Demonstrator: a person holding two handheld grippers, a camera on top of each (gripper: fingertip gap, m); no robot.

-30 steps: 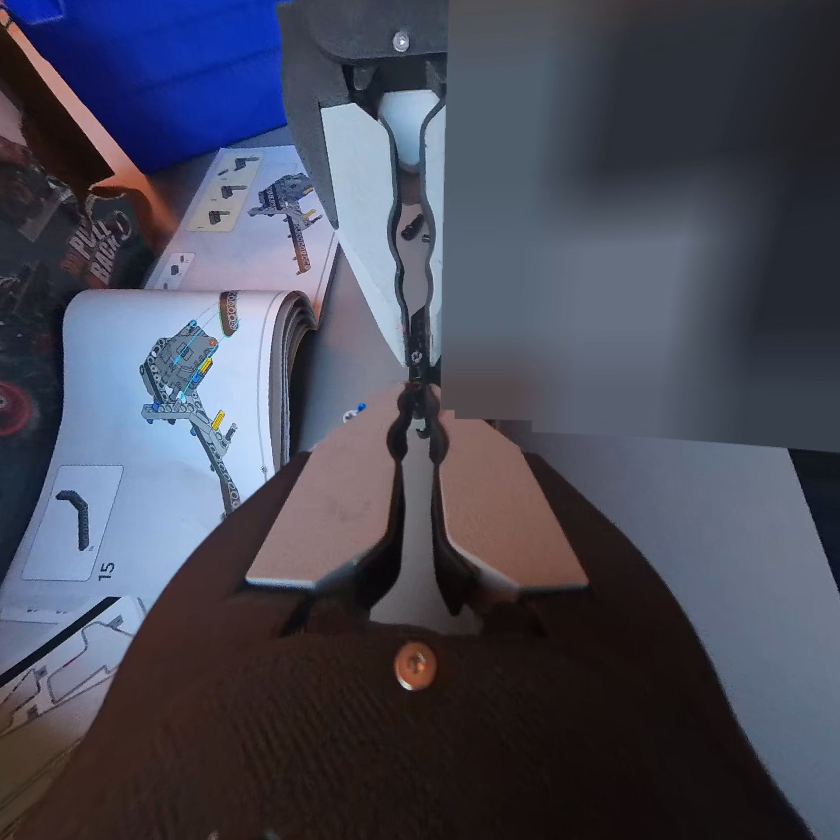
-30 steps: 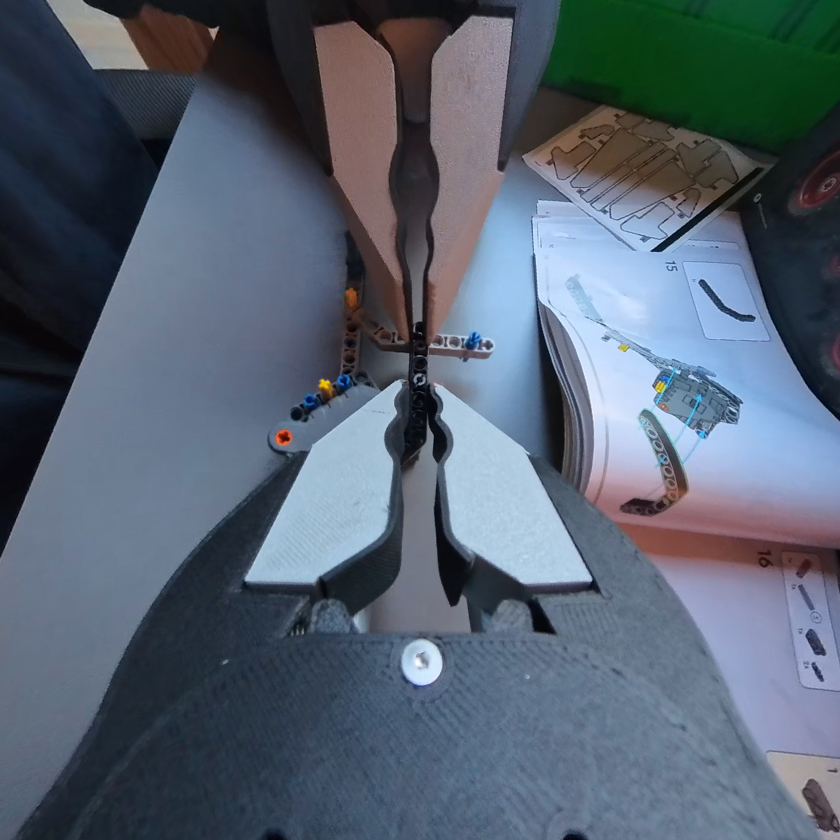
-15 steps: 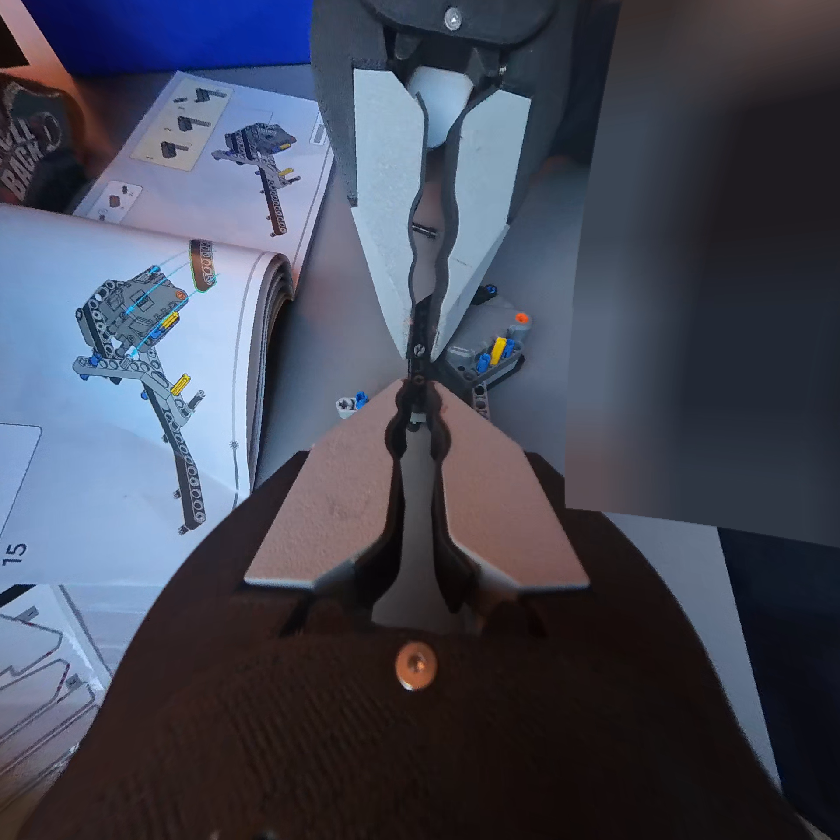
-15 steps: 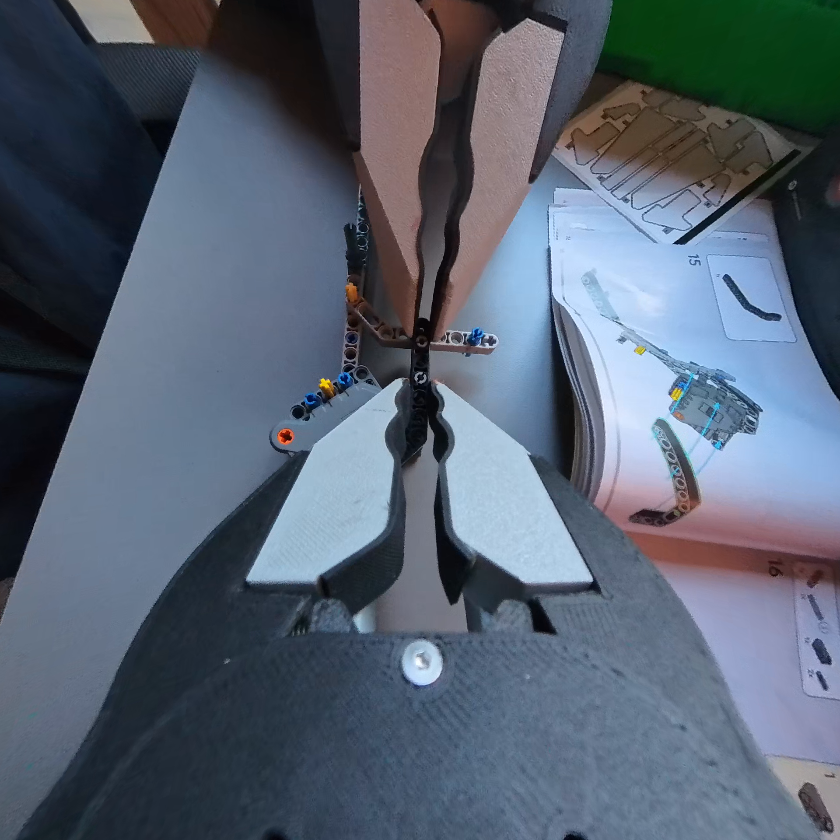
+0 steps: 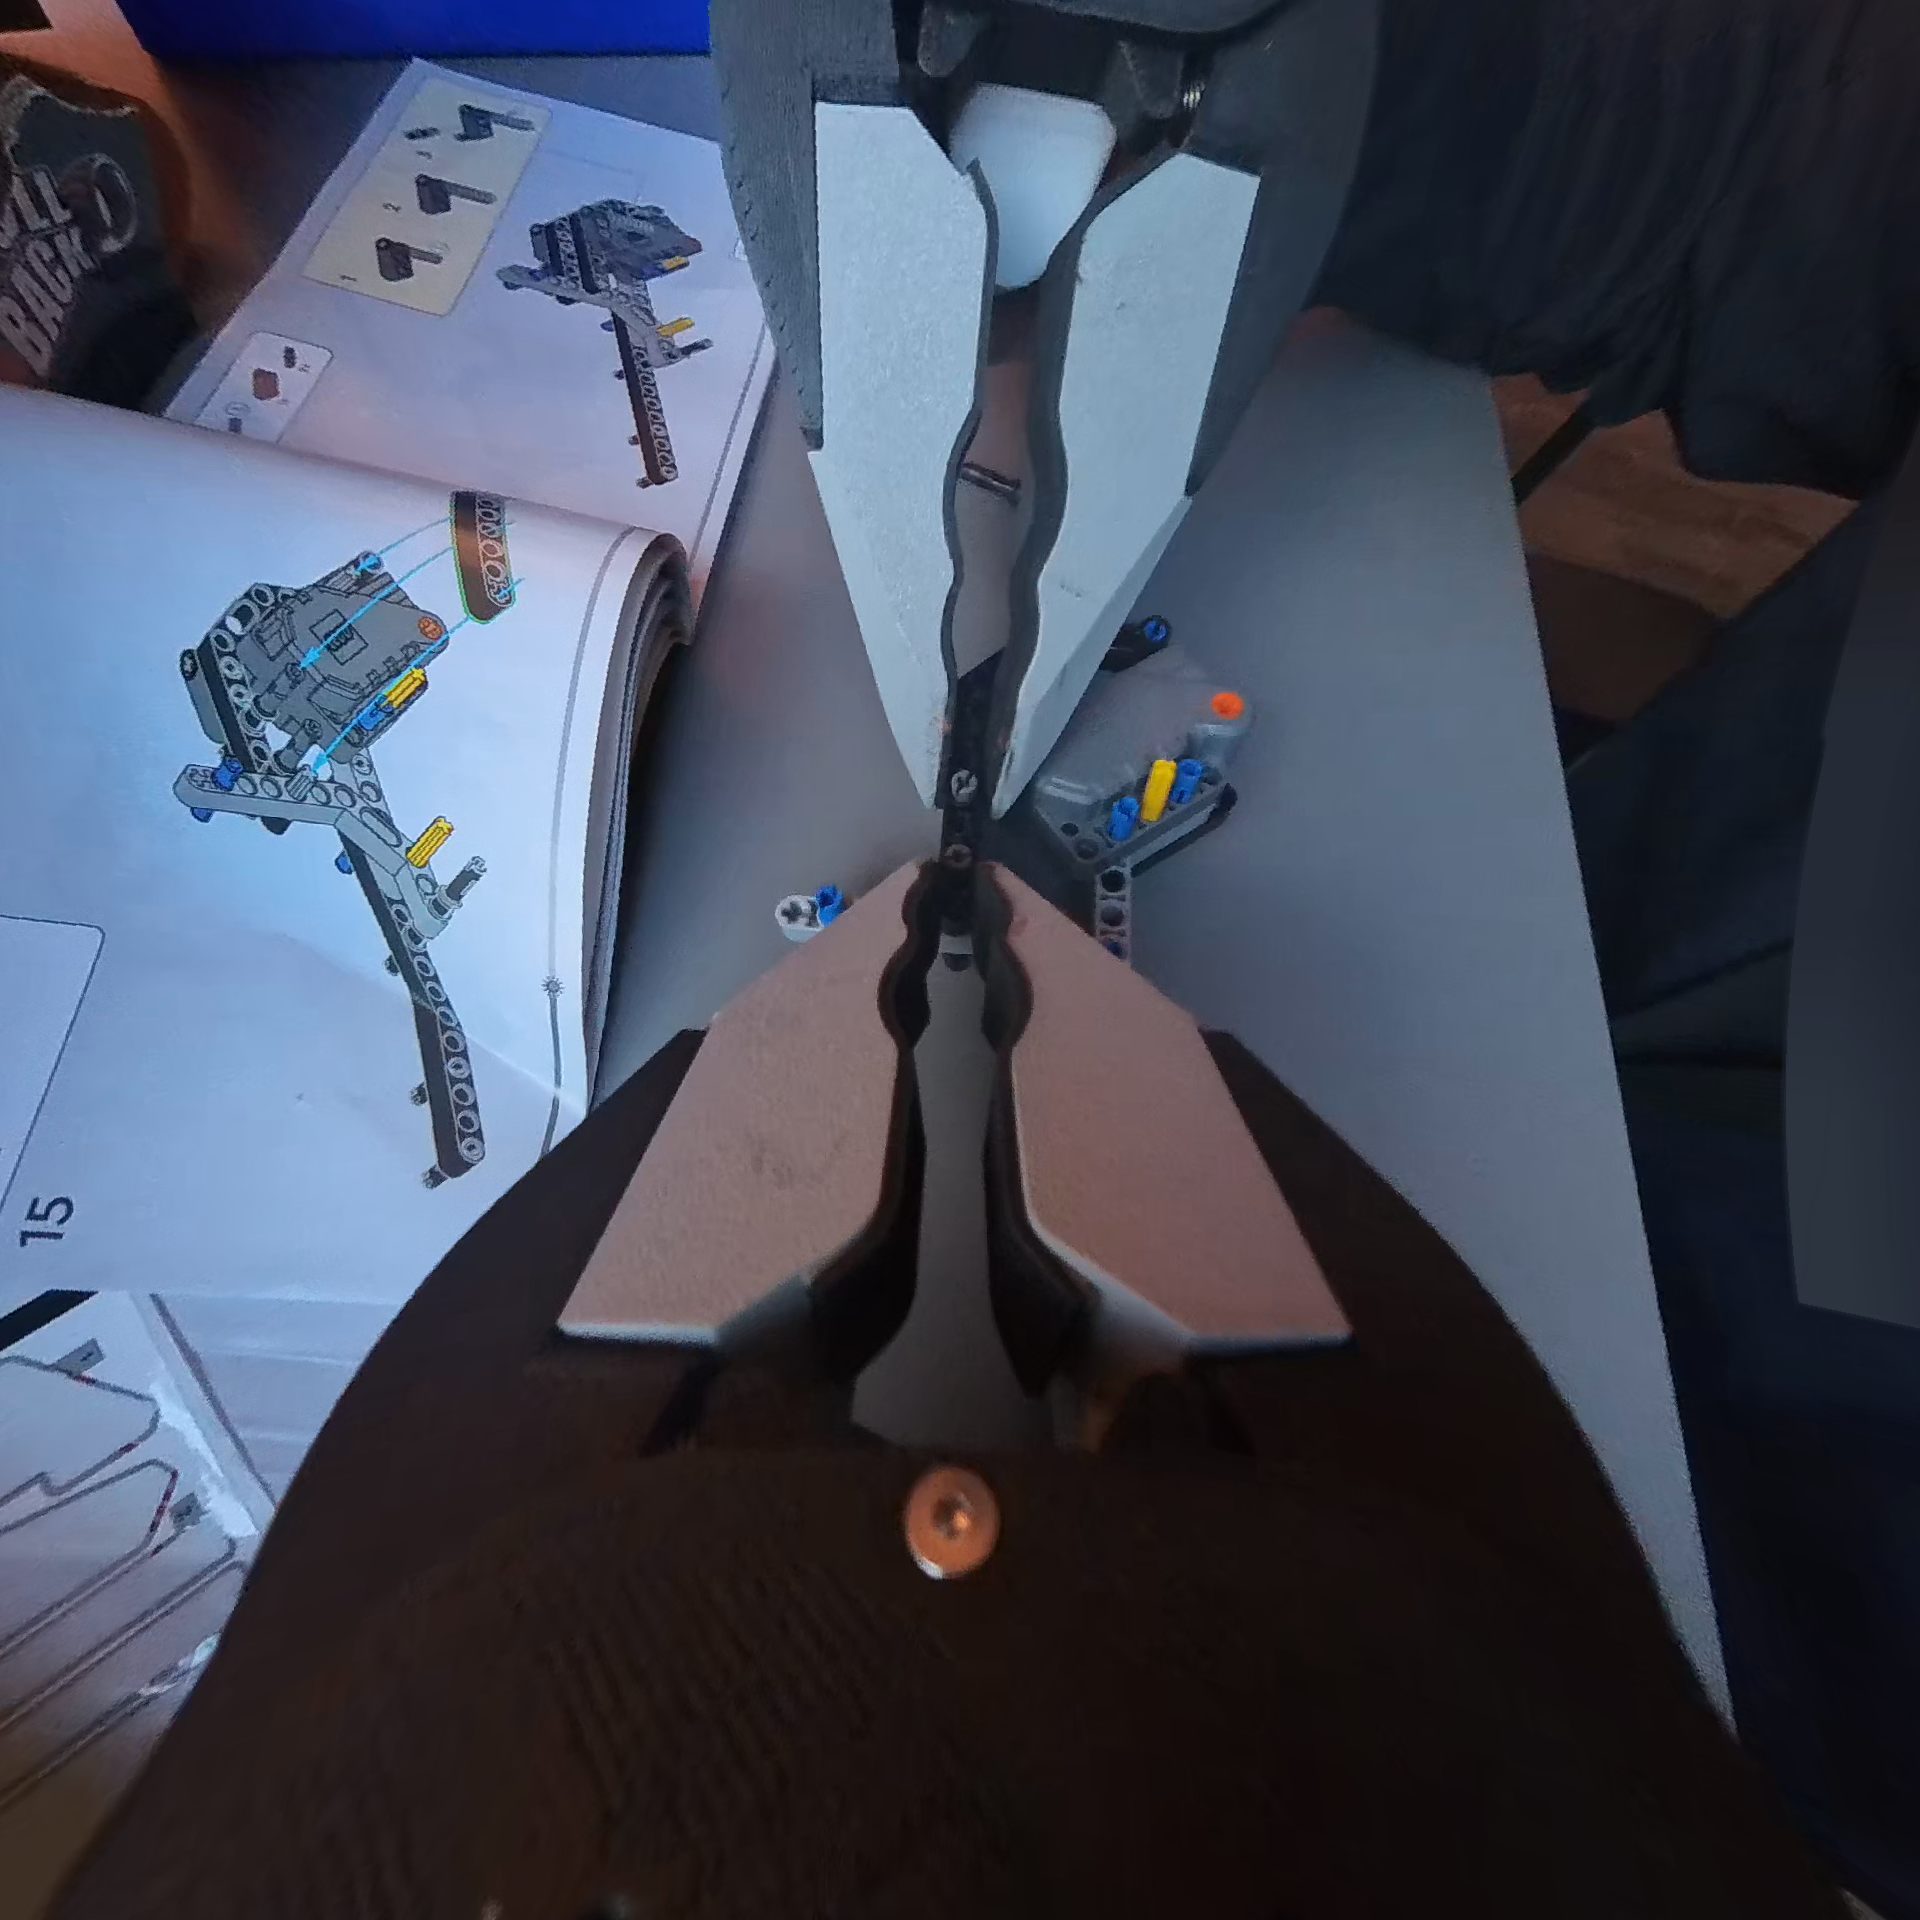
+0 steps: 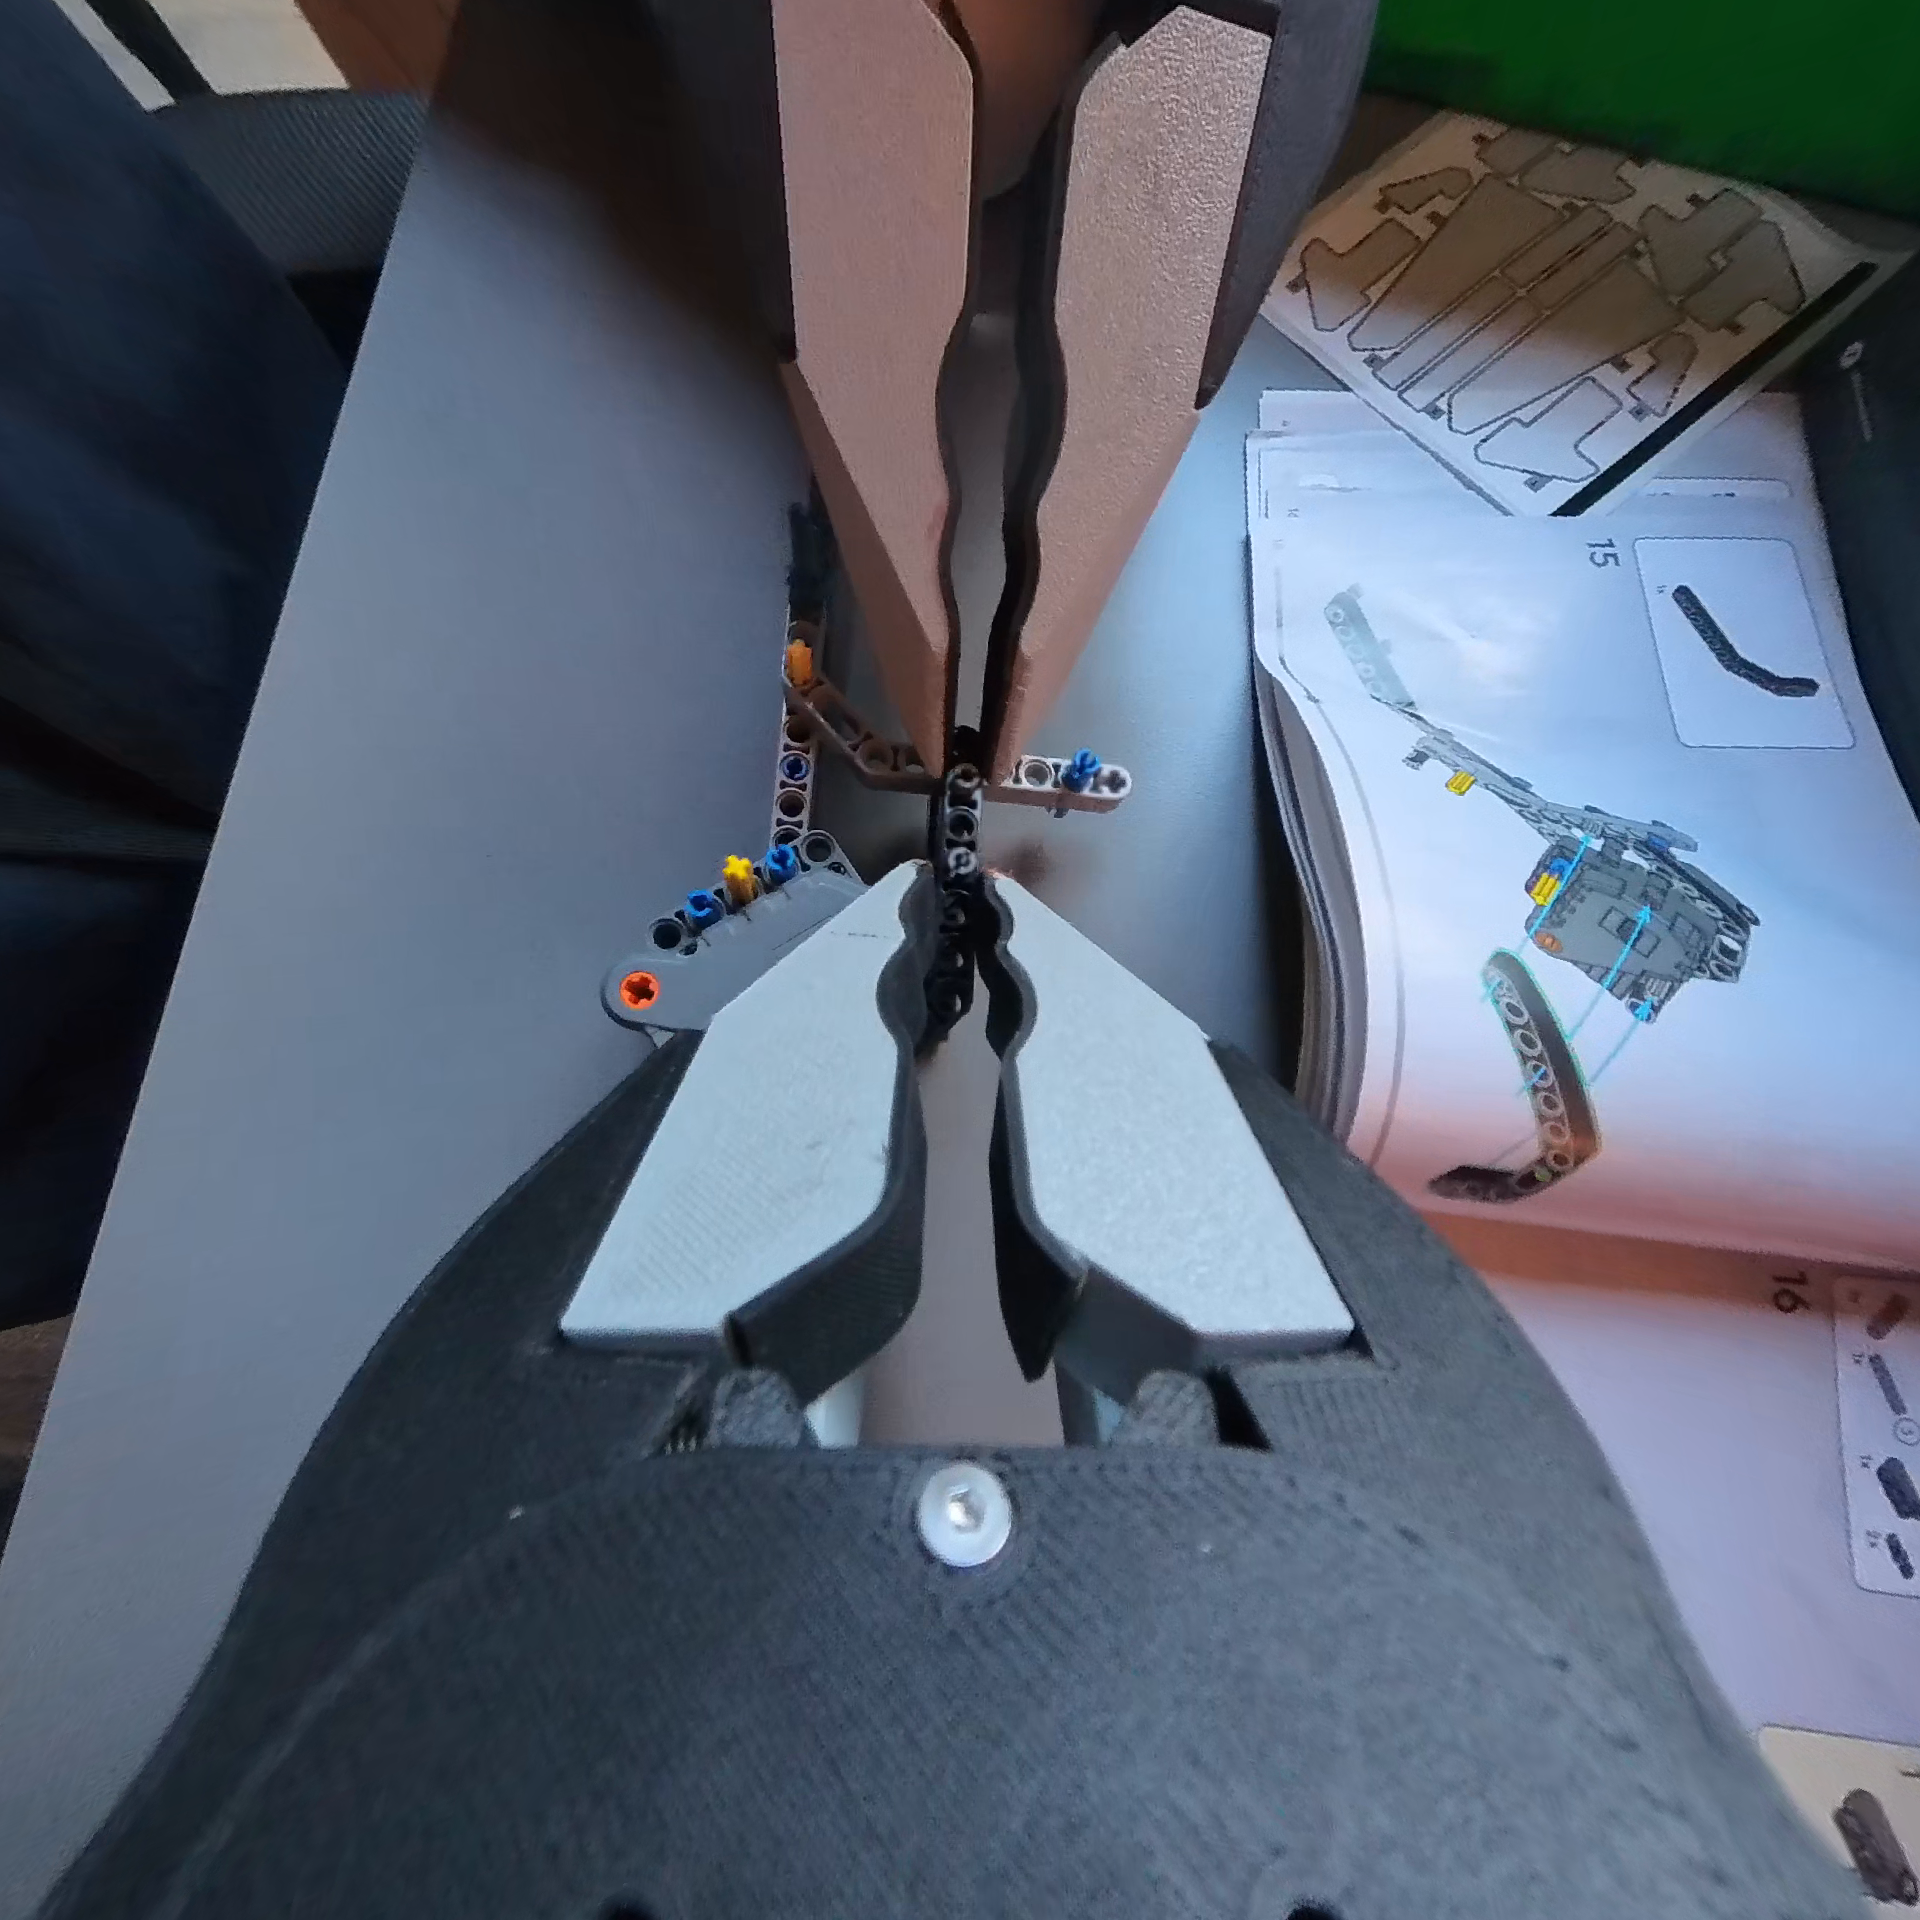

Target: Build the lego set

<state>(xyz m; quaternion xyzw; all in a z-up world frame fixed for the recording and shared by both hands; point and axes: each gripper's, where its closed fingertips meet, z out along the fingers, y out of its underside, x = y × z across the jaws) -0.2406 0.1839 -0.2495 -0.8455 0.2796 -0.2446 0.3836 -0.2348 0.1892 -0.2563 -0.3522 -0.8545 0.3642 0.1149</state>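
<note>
A black lego beam (image 6: 954, 914) is held above the grey table between both grippers, which meet tip to tip. My right gripper (image 6: 956, 883) is shut on its near end. My left gripper (image 5: 954, 894) is shut on the other end of the beam (image 5: 961, 821). The left gripper shows from above in the right wrist view (image 6: 971, 753), and the right gripper in the left wrist view (image 5: 971, 800). The grey lego assembly (image 6: 727, 935) with orange, yellow and blue pins lies on the table just under the beam. It also shows in the left wrist view (image 5: 1138, 790).
The open instruction booklet (image 5: 312, 831) lies beside the assembly, also in the right wrist view (image 6: 1558, 831). A sticker sheet (image 6: 1558, 291) and a green bin (image 6: 1662, 83) lie beyond it. A blue bin (image 5: 416, 21) and the set's box (image 5: 62, 260) are at the left view's far left. The table edge (image 6: 312, 727) runs close by. My left and right fingertips are right by each other.
Both grippers stay shut tip to tip on the black beam. The pair has shifted and tilted over the table, and the grey assembly has come into sight in the left wrist view.
</note>
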